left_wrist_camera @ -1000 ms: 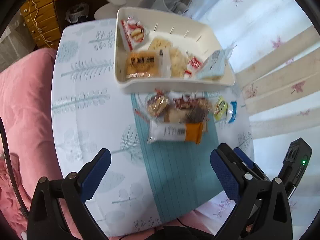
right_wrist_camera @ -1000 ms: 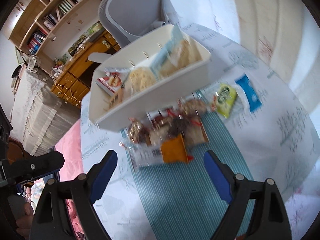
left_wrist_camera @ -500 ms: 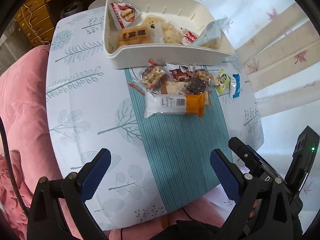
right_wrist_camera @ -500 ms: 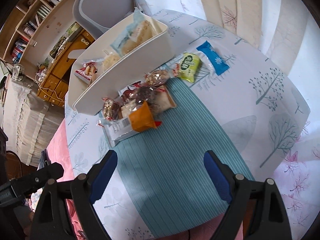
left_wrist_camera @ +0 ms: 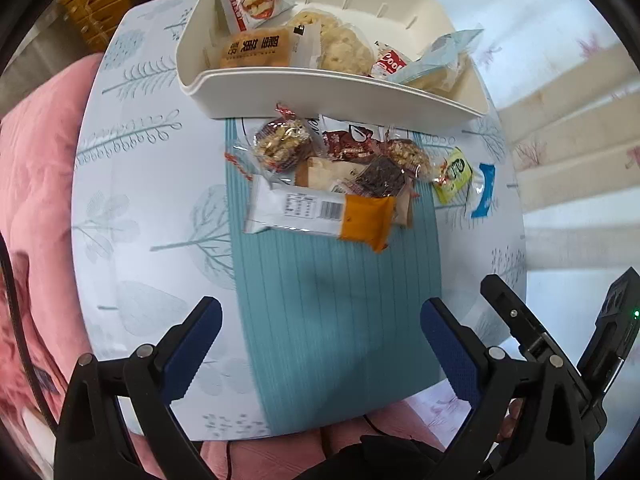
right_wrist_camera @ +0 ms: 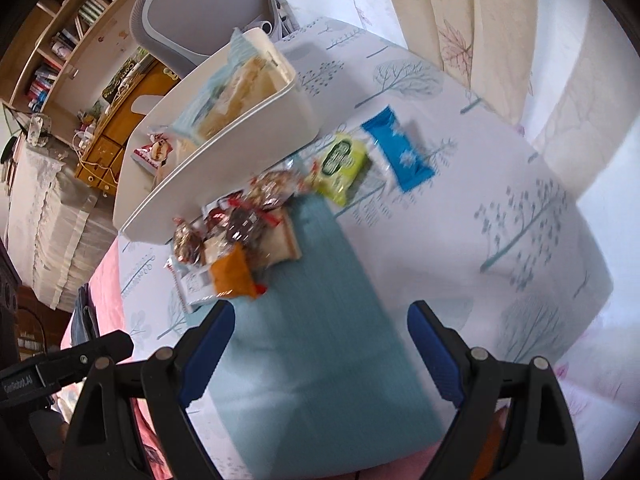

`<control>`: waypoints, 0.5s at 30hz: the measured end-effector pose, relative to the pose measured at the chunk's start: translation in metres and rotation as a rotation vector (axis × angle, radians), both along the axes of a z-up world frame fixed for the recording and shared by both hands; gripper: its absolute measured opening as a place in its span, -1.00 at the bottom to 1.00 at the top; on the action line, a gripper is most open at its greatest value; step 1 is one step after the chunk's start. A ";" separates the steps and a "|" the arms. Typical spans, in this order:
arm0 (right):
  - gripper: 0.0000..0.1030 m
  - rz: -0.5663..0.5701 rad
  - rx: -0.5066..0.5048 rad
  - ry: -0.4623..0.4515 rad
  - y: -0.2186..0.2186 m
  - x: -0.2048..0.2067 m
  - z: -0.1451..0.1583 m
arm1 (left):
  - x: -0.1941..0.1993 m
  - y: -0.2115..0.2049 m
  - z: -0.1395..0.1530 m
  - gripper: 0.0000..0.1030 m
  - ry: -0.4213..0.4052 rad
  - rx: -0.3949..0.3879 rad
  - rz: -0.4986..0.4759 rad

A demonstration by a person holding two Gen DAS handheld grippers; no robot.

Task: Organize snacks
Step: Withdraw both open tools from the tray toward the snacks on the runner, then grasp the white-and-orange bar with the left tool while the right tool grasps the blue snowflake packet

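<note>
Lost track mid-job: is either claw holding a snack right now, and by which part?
Nothing is held. The left claw and right claw are both open and empty above the teal mat; the snack pile lies untouched beyond them.

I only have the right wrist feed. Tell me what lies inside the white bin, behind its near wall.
Observer: In the left wrist view, a brown bread pack lies at the left end of the white bin, with pale round cakes beside it.
Operator: Report the left gripper's jaws. I see only its body.
Observer: The left gripper is open and holds nothing. It hangs over the teal mat.
Operator: Now describe the white and orange pack. Mine is blurred.
Observer: The white and orange pack lies flat with its barcode up. Its white end reaches past the mat's left edge onto the tablecloth.
</note>
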State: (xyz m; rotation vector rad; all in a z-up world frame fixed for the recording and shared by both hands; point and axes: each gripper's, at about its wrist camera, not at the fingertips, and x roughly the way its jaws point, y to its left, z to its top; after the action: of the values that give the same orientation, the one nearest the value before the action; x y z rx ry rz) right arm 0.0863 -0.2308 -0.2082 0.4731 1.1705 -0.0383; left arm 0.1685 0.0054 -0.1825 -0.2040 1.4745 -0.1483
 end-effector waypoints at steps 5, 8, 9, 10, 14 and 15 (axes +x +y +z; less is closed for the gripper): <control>0.72 0.056 -0.005 0.025 -0.027 0.020 -0.005 | 0.004 -0.016 -0.009 0.92 0.036 0.008 0.105; 0.72 0.092 -0.006 0.040 -0.042 0.033 -0.009 | 0.006 -0.018 -0.017 0.92 0.064 0.008 0.195; 0.72 0.103 -0.007 0.043 -0.046 0.036 -0.010 | 0.006 -0.019 -0.021 0.92 0.073 0.003 0.232; 0.71 0.116 -0.010 0.046 -0.049 0.040 -0.011 | 0.007 -0.018 -0.023 0.92 0.079 0.001 0.260; 0.60 0.181 -0.022 0.055 -0.060 0.056 -0.016 | 0.009 -0.016 -0.033 0.92 0.095 -0.009 0.387; 0.60 0.201 -0.028 0.056 -0.062 0.060 -0.017 | 0.009 -0.015 -0.036 0.92 0.099 -0.013 0.422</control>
State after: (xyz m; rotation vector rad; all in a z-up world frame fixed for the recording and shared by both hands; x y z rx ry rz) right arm 0.1466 -0.2932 -0.2256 0.3299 1.2659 0.1066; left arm 0.1778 -0.0095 -0.2185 -0.5329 1.4966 0.1960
